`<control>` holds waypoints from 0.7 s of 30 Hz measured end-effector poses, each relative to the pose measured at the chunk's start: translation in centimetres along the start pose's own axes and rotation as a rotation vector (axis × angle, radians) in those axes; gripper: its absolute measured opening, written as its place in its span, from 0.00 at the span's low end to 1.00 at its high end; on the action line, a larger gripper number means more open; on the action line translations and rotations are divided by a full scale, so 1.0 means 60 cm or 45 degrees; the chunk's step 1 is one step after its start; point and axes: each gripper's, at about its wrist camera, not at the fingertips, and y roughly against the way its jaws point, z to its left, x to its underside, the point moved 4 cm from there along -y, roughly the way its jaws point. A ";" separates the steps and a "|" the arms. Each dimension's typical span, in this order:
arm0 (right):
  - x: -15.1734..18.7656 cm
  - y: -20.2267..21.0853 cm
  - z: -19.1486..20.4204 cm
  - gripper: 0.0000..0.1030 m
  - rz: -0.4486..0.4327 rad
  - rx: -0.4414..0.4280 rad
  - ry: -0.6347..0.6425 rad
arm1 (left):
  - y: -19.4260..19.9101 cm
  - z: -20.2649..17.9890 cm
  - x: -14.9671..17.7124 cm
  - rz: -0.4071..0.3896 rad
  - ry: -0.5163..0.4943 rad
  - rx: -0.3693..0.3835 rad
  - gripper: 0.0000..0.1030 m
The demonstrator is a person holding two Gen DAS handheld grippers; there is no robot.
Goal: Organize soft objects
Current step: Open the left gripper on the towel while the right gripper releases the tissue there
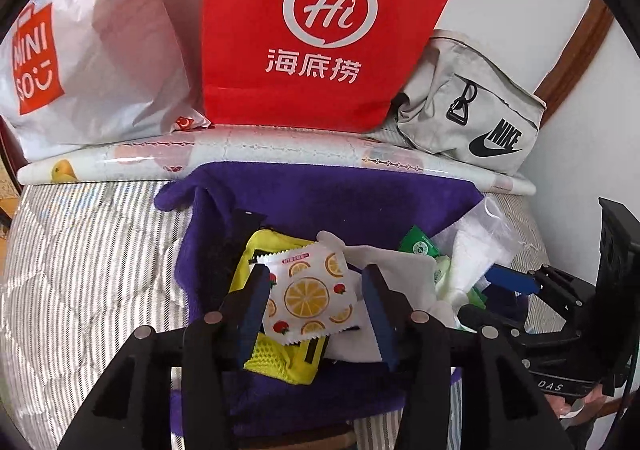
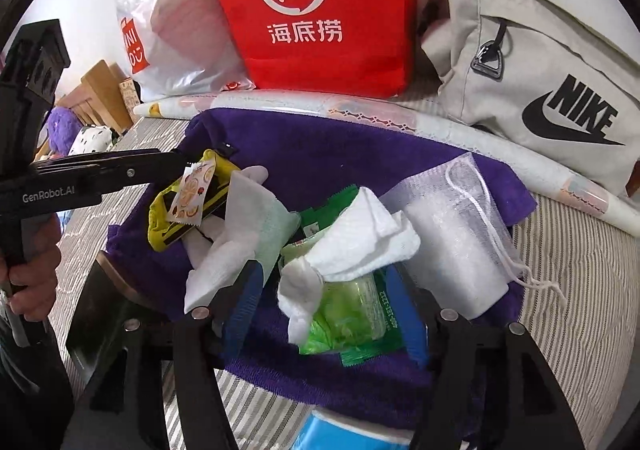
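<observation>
A purple towel (image 1: 320, 194) lies on the striped bed with soft items piled on it. My left gripper (image 1: 316, 302) is open, its fingers either side of a white packet printed with lemons (image 1: 308, 294) that lies on a yellow mesh pouch (image 1: 280, 362). In the right wrist view the left gripper (image 2: 192, 166) appears at that packet (image 2: 196, 190). My right gripper (image 2: 326, 314) is open around a green wet-wipe pack (image 2: 352, 322) with a crumpled white tissue (image 2: 360, 246) on it. A white mesh drawstring bag (image 2: 456, 234) lies to the right.
A red Haidilao bag (image 1: 320, 22), a white Miniso bag (image 1: 80, 50) and a beige Nike bag (image 1: 472, 106) stand against the wall behind a rolled plastic sheet (image 1: 280, 154). A blue-and-white object (image 2: 344, 434) sits at the near edge. Striped bedding (image 1: 88, 258) lies left.
</observation>
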 end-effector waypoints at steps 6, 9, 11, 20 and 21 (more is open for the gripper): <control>0.016 0.036 -0.007 0.62 -0.007 0.028 -0.087 | 0.043 -0.003 0.016 -0.027 -0.026 -0.035 0.45; 0.030 0.071 -0.008 0.62 -0.016 0.027 -0.149 | 0.068 -0.009 0.030 -0.021 -0.034 -0.054 0.48; 0.041 0.101 -0.004 0.62 -0.041 0.054 -0.165 | 0.090 -0.016 0.042 -0.036 -0.044 -0.050 0.48; 0.108 0.223 0.030 0.68 -0.087 0.171 -0.204 | 0.214 -0.092 0.131 -0.138 -0.146 -0.084 0.73; 0.120 0.236 0.036 0.68 -0.086 0.167 -0.209 | 0.226 -0.099 0.143 -0.146 -0.151 -0.084 0.79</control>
